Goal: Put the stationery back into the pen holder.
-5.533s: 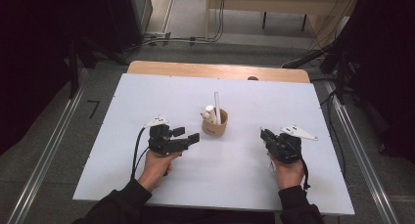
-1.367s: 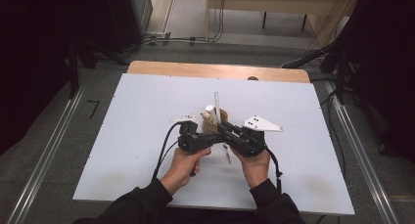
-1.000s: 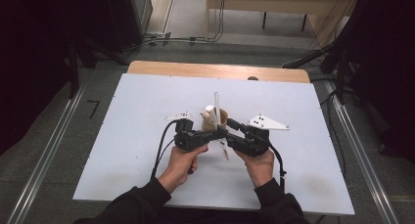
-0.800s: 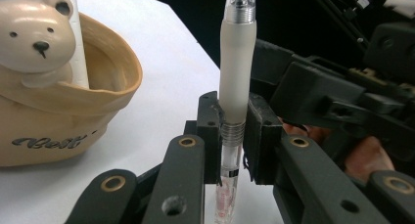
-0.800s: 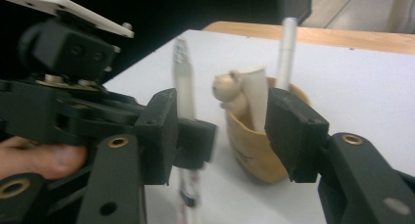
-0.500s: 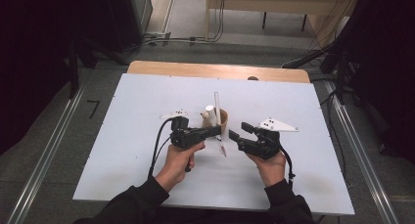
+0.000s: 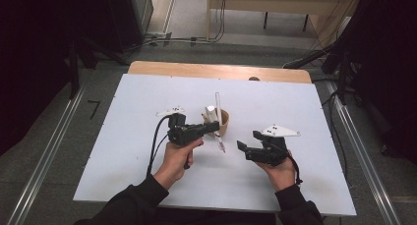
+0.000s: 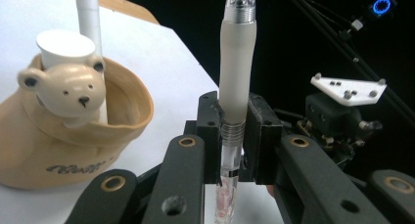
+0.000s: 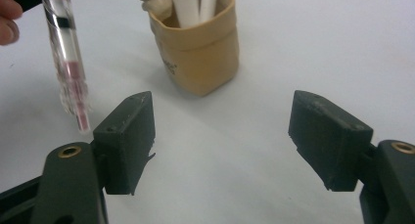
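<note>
My left gripper (image 7: pixel 214 127) is shut on a clear pen (image 8: pixel 235 82) with a frosted grip, held upright just in front of the tan bear-faced pen cup (image 7: pixel 222 121). The pen (image 7: pixel 219 142) hangs down toward the table; its reddish end (image 9: pixel 73 82) shows in the right gripper view. The cup (image 8: pixel 68 131) holds white sticks (image 8: pixel 88 13). My right gripper (image 7: pixel 244 149) stands open to the right of the pen, apart from it, with nothing between its jaws (image 9: pixel 220 141). The cup (image 9: pixel 200 48) sits ahead of it.
The white table top (image 7: pixel 123 136) lies over a wooden board (image 7: pixel 196 70) at the far edge. Metal rails (image 7: pixel 44 156) run along both sides on the floor. Cables (image 7: pixel 157 141) trail from the left gripper.
The right gripper has let go of the pen, opened and drawn back to the right. The left gripper keeps the pen by the cup.
</note>
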Demonstrator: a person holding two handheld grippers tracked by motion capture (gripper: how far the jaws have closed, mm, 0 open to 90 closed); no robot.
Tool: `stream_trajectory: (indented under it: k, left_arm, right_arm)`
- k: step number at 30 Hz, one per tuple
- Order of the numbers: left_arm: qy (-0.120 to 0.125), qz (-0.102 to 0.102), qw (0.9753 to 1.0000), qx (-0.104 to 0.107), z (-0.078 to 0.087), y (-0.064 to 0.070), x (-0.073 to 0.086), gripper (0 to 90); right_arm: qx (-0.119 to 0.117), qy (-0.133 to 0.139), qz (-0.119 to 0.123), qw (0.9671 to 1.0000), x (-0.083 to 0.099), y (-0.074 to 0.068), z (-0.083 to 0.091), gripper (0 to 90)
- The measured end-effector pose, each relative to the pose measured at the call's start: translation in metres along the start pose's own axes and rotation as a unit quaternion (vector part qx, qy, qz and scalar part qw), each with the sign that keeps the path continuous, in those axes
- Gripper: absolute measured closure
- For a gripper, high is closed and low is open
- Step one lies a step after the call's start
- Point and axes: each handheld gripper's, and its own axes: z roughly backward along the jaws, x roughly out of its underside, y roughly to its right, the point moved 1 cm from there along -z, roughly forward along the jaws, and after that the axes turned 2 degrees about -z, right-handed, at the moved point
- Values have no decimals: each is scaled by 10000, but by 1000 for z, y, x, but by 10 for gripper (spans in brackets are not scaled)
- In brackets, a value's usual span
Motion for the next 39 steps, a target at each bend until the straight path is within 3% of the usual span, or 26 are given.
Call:
stream_trajectory:
  k: [16,39]
  left_arm:
    - [134,-38,9998,-170,0,-7,-23,796]
    - [323,-220,9976,-565,-13,-16,-45,795]
  right_arm:
    - [82,-24,-175,9998,6,12,5,239]
    - [101,-43,-187,9998,7,14,2,192]
